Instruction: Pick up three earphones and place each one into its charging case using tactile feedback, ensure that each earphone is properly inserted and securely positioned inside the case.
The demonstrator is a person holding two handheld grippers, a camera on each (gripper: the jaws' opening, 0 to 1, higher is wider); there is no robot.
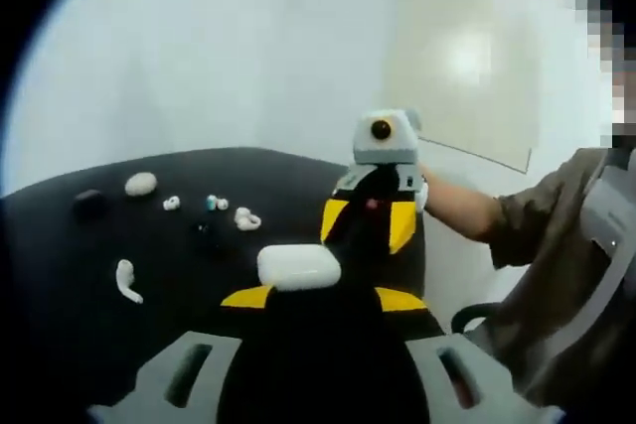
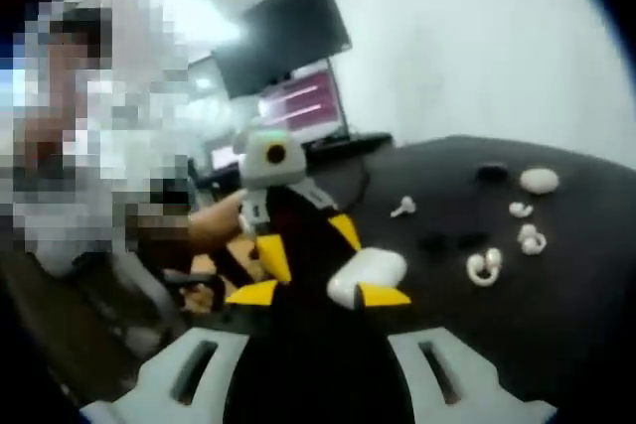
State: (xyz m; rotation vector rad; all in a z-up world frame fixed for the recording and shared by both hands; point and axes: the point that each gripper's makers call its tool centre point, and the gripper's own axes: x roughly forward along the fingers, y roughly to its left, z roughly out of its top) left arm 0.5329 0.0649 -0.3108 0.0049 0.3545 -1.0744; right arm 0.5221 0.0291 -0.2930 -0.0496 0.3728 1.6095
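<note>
A closed white charging case (image 1: 298, 266) hangs above the black table (image 1: 60, 275), at the tips of my left gripper (image 1: 322, 290), which looks shut on it. My right gripper (image 1: 369, 235) faces me just behind the case, held by a person's hand. In the right gripper view the case (image 2: 366, 275) sits by the right fingertip of my right gripper (image 2: 318, 293); its jaw gap is black on black and unreadable. My left gripper (image 2: 310, 245) faces it there. Loose white earphones lie on the table: a stemmed one (image 1: 127, 281) (image 2: 402, 208), a clip-shaped one (image 1: 246, 218) (image 2: 484, 265) and small buds (image 1: 171, 203) (image 2: 520, 210).
An oval white case (image 1: 141, 184) (image 2: 539, 180) and a black case (image 1: 89, 204) (image 2: 490, 172) sit at the far side of the table. A seated person (image 1: 556, 245) is close beside the table edge. A monitor (image 2: 283, 37) stands behind the table.
</note>
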